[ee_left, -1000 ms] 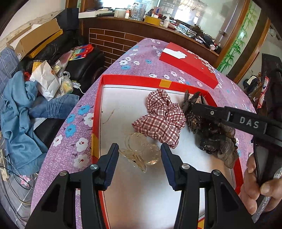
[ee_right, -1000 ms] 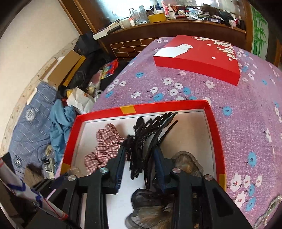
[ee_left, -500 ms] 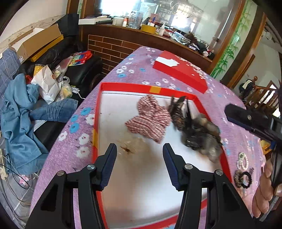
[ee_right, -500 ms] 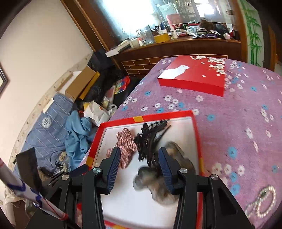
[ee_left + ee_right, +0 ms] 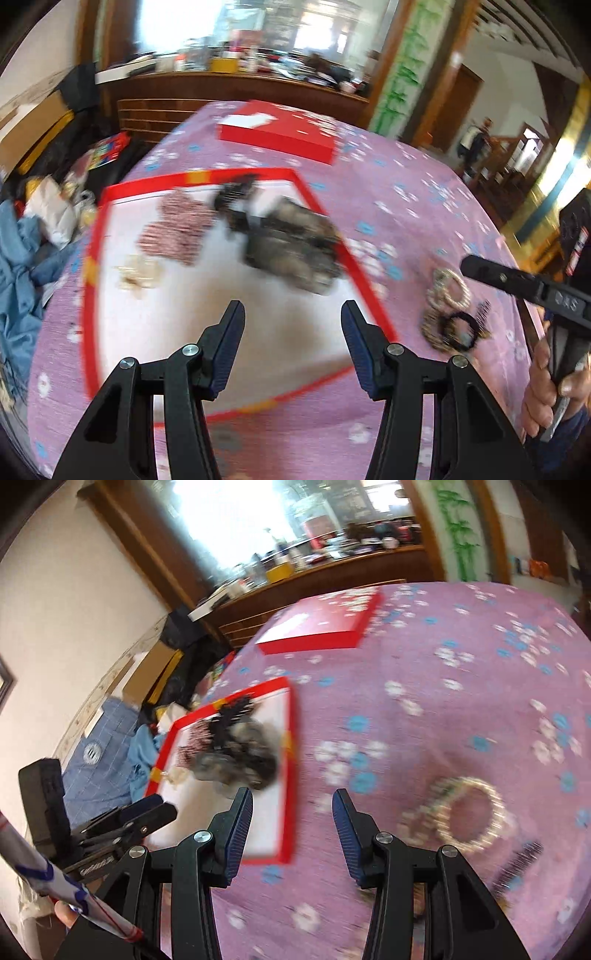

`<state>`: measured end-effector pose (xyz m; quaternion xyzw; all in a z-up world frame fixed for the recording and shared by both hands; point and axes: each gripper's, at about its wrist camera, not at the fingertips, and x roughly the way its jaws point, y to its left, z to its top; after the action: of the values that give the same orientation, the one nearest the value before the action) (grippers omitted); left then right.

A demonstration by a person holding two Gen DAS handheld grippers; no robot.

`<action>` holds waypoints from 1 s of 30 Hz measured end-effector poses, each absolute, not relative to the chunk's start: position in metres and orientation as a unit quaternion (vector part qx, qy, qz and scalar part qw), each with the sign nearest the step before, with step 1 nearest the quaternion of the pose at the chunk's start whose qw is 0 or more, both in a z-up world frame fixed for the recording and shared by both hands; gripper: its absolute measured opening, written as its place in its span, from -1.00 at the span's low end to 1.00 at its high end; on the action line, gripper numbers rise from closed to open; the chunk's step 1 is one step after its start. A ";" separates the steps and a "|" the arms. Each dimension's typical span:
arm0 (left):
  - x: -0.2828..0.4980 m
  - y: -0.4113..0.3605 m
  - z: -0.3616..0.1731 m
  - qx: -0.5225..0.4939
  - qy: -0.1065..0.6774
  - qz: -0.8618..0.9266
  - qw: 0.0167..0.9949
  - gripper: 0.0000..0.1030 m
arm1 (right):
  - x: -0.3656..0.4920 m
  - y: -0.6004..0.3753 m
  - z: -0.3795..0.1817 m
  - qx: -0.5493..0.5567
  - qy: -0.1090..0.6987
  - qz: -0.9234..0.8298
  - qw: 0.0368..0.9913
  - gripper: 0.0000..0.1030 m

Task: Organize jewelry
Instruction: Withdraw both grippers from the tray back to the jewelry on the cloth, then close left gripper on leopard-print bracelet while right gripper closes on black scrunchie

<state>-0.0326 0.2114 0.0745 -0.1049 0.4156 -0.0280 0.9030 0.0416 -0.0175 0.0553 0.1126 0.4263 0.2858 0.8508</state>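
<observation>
We hold both tools clear of the red tray [image 5: 94,236], nothing in either. Left gripper [image 5: 291,328]: fingers apart, only white tray floor between them. Right gripper [image 5: 291,814]: fingers apart over the purple flowered cloth [image 5: 461,709], beside the tray's near corner.

Sorted pile sits inside the tray, we judge by design: 1 checked scrunchie [image 5: 173,232], 1 dark toothed clip [image 5: 232,195], 1 pale clear clip [image 5: 138,271], plus a grey furry clump [image 5: 291,254] too blurred to count.

Unsorted group lies on the cloth right of the tray: 1 pearl bracelet [image 5: 469,816], 1 dark ring [image 5: 460,330], 1 small dark comb [image 5: 517,864], and at least 1 more beaded band; blur hides the rest. The right gripper points nearest this group, likely next.

1 closed red box [image 5: 277,133] stands far back, apart from everything.
</observation>
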 end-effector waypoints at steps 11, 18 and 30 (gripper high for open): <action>-0.004 0.080 0.049 -0.015 0.466 -0.115 0.877 0.02 | 0.067 -0.130 0.028 0.198 0.400 0.212 0.869 -0.05; 0.022 0.032 0.021 0.048 0.498 -0.099 0.860 -0.28 | 0.076 -0.154 0.008 0.259 0.413 0.261 0.833 -0.05; 0.036 0.024 0.028 0.062 0.433 -0.068 0.897 -0.92 | 0.066 -0.155 0.015 0.261 0.416 0.280 0.825 -0.04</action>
<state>0.0358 0.0243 0.0279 0.0617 0.4327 -0.0684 0.8968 0.0657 -0.1549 0.0145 0.2613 0.4157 0.2799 0.8249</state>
